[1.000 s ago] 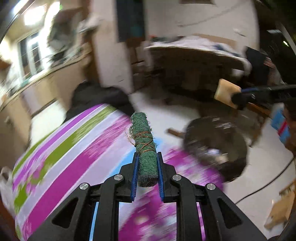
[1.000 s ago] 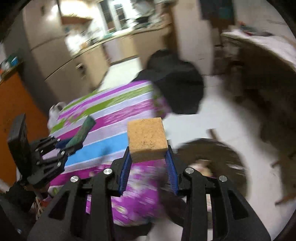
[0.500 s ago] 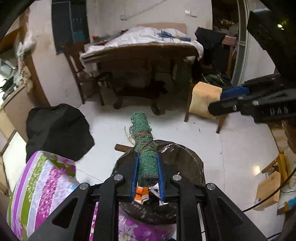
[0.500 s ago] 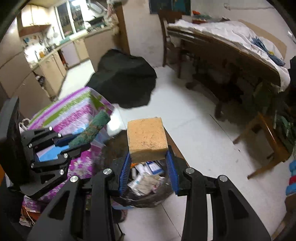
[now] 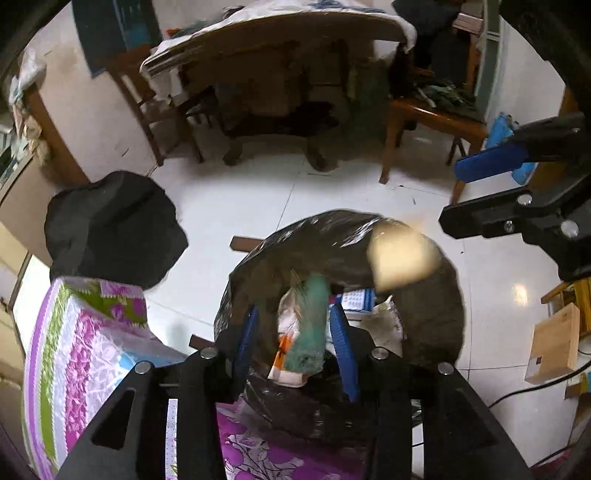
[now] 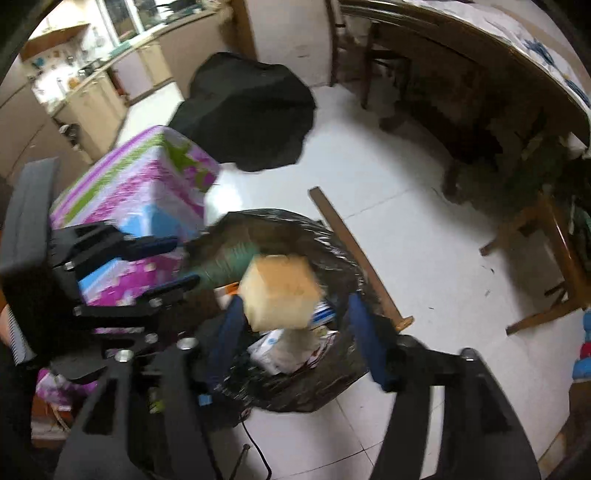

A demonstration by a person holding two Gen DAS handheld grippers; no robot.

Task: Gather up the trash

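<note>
Left wrist view: the left gripper [image 5: 293, 338] pointed down over the bin bag [image 5: 436, 295], its jaws just opened, blue pads standing clear on both sides of the green scourer [image 5: 308, 328]. The scourer was blurred between them, touching neither pad, above the paper rubbish [image 5: 288, 369] in the bag's mouth. To its right the yellow sponge [image 5: 400, 254] was a blurred pale block over the bag's far rim. Further right, the right gripper [image 5: 491, 166] came in from the frame edge, one blue pad and black frame showing. Left of the bag stood a box wrapped in pink, green and white cloth [image 5: 85, 339], with a black bundle [image 5: 110, 229] behind it on the white floor [image 5: 240, 199]. Beyond that stood a wooden table [image 5: 273, 29] and a chair [image 5: 424, 114].

In the right wrist view, the right gripper [image 6: 297, 332] also had its jaws just opened, wide apart, and the sponge [image 6: 282, 297] was loose between them, blurred, over the cartons [image 6: 284, 350] inside the bag [image 6: 332, 376]. Left of it the left gripper [image 6: 177, 264] showed side-on, jaws parted, with the scourer [image 6: 225, 264] a green smear at its tips above the bag's near rim. A wooden stick [image 6: 354, 254] lay on the floor against the bag's right side. The cloth-covered box [image 6: 140, 188] and the black bundle [image 6: 251, 110] were behind, and kitchen counters [image 6: 92, 85] lay furthest off.
</note>
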